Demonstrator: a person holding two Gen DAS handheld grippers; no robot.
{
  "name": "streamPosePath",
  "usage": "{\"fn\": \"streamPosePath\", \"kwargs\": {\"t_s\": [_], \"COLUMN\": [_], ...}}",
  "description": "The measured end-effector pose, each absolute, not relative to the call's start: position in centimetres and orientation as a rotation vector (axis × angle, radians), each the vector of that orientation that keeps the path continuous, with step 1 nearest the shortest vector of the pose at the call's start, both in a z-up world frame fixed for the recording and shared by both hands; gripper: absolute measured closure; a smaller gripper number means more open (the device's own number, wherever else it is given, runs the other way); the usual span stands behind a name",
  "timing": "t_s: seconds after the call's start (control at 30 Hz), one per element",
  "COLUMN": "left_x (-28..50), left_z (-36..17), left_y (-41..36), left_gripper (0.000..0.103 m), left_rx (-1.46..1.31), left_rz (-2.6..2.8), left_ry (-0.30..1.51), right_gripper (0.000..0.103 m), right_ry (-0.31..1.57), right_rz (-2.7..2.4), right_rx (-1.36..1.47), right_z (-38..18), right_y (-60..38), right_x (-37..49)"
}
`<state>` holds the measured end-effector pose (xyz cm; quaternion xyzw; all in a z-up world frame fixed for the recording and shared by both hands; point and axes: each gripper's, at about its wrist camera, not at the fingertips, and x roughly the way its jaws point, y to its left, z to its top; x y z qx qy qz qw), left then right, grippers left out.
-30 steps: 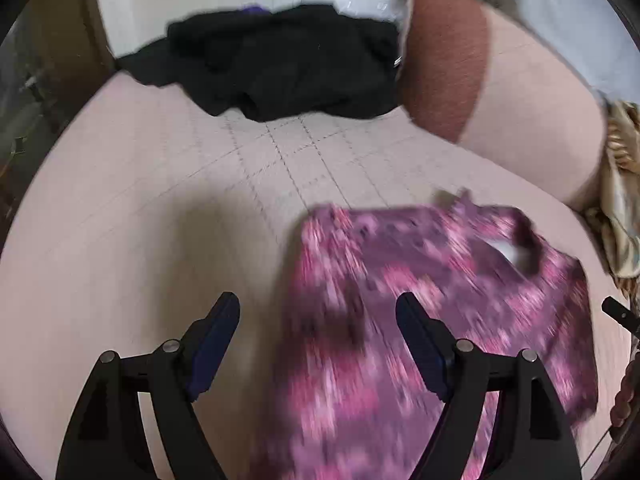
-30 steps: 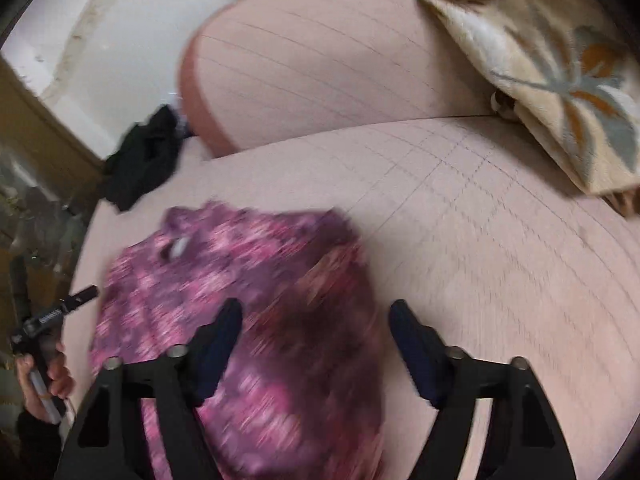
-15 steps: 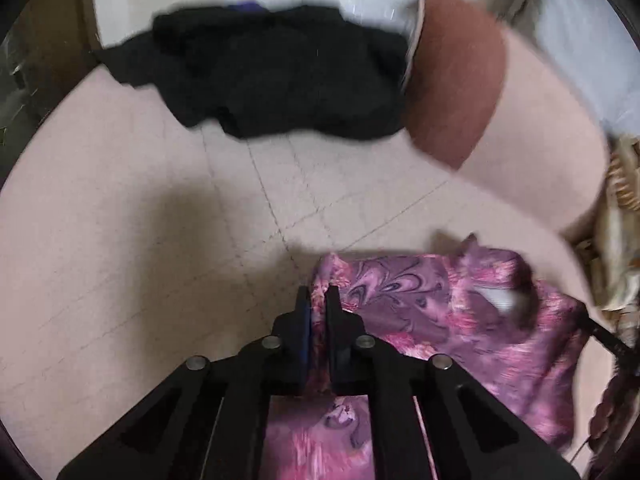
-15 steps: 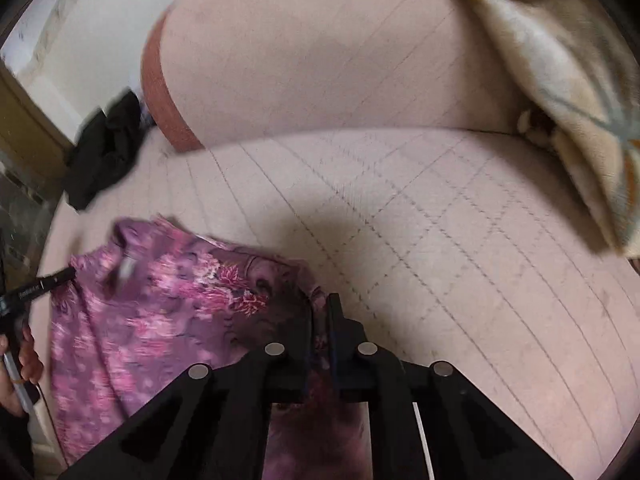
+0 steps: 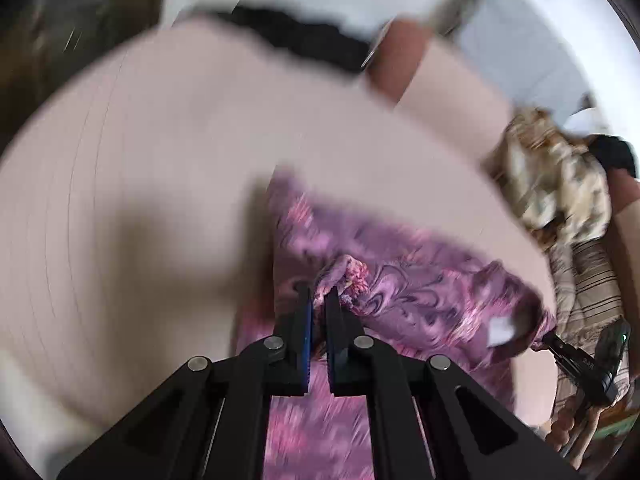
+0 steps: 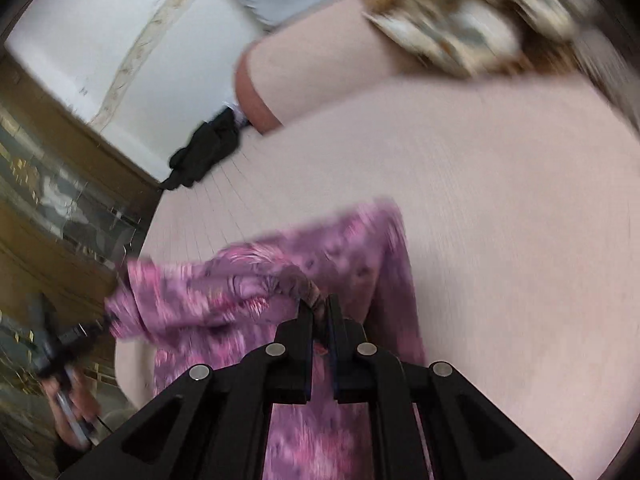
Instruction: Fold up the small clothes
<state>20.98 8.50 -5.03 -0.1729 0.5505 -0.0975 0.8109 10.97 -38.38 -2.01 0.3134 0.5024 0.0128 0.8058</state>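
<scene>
A small purple-pink patterned garment [image 5: 404, 264] hangs between my two grippers above the pale pink bed cover [image 5: 152, 184]. My left gripper [image 5: 318, 300] is shut on a bunched edge of the garment. My right gripper [image 6: 320, 306] is shut on the opposite edge of the same garment [image 6: 224, 292]. The cloth sags in the middle and its lower part drapes down under both grippers. The right gripper also shows at the far right of the left wrist view [image 5: 544, 342], and the left one at the left of the right wrist view [image 6: 108, 322]. Both views are motion-blurred.
A heap of black clothes [image 5: 296, 36] lies at the far edge of the bed, also in the right wrist view [image 6: 204, 152]. A pink bolster [image 6: 320, 76] and a beige patterned pillow [image 6: 452, 36] lie at the head. Wooden furniture [image 6: 48, 200] stands beside the bed.
Both grippers closed on the garment's edges and have now lifted it off the bed, swinging upward. The cloth now hangs stretched between them.
</scene>
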Motion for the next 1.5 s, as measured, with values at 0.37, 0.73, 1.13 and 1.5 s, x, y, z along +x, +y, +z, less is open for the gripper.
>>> {"fn": "streamPosePath", "kwargs": {"t_s": [0.37,0.73,1.13,1.5], "left_x": [14.6,14.6,21.1,17.4], "left_z": [-5.8,-5.8,-10.5,-11.9], "left_y": [9.6,9.6,9.0,9.9], "left_gripper": [0.058,0.043,0.036,0.065], "left_rx": [-0.423,-0.684,-0.932,-0.872], "left_rz": [-0.162,-0.193,0.004,-0.081], "left_ry": [1.079,1.232,1.438,1.389], "right_gripper": [0.051,0.034,0.04,0.092], "right_ry": [1.061,1.028,1.174,1.232], "right_rz": [-0.068,0.035,-0.253,-0.185], "right_rx": [0.727,1.053,1.271,0.885], "right_z": [-3.9,-4.3,-8.4,-8.7], "right_y": [-37.7,-36.8,-38.6,-36.5], "right_x": [5.6,3.9,9.2,5.0]}}
